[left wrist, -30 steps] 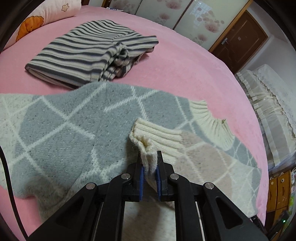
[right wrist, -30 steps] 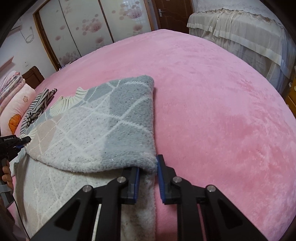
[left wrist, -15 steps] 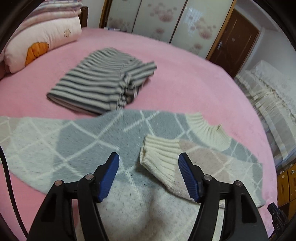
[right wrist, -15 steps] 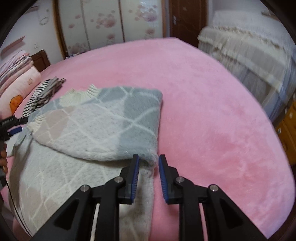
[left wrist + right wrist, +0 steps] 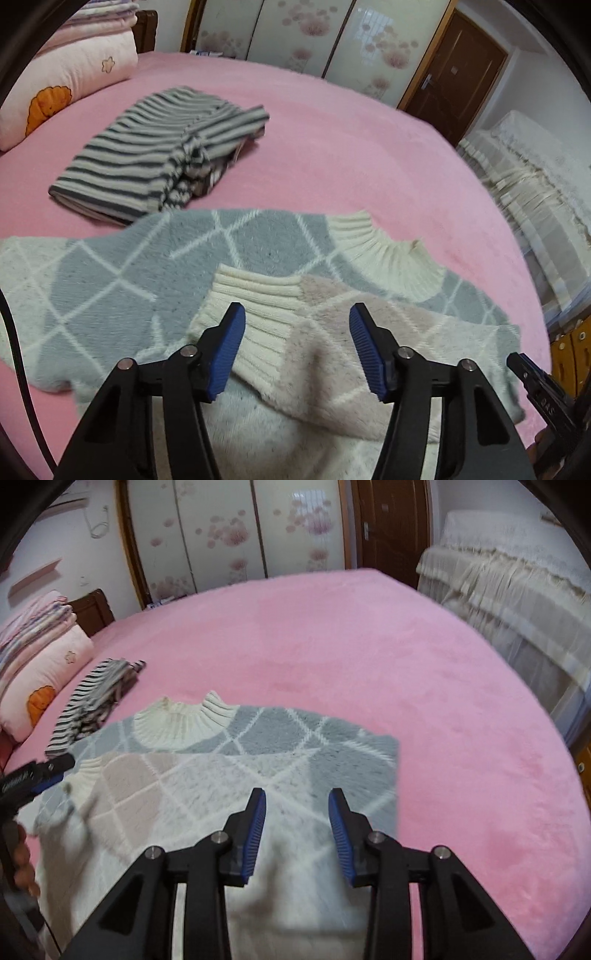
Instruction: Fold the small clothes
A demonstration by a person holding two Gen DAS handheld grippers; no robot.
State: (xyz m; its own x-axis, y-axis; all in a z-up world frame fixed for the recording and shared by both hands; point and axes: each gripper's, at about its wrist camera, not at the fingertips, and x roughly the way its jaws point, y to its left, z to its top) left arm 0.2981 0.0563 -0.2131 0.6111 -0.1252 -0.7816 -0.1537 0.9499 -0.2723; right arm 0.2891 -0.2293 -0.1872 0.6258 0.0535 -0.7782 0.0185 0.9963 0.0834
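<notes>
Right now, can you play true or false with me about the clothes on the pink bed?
1. The diamond-pattern sweater lies on the pink bed. True.
2. The striped garment is spread out flat with nothing folded. False: it lies folded beside the sweater.
3. One sleeve cuff is folded across the sweater's body. True.
4. The left gripper is pinching the cuff. False: its jaws stand apart, closing a little, and the pads do not press the cuff that lies between them.
5. The right gripper is lifting the sweater off the bed. False: its jaws are opening over the sweater, which lies on the bed.
</notes>
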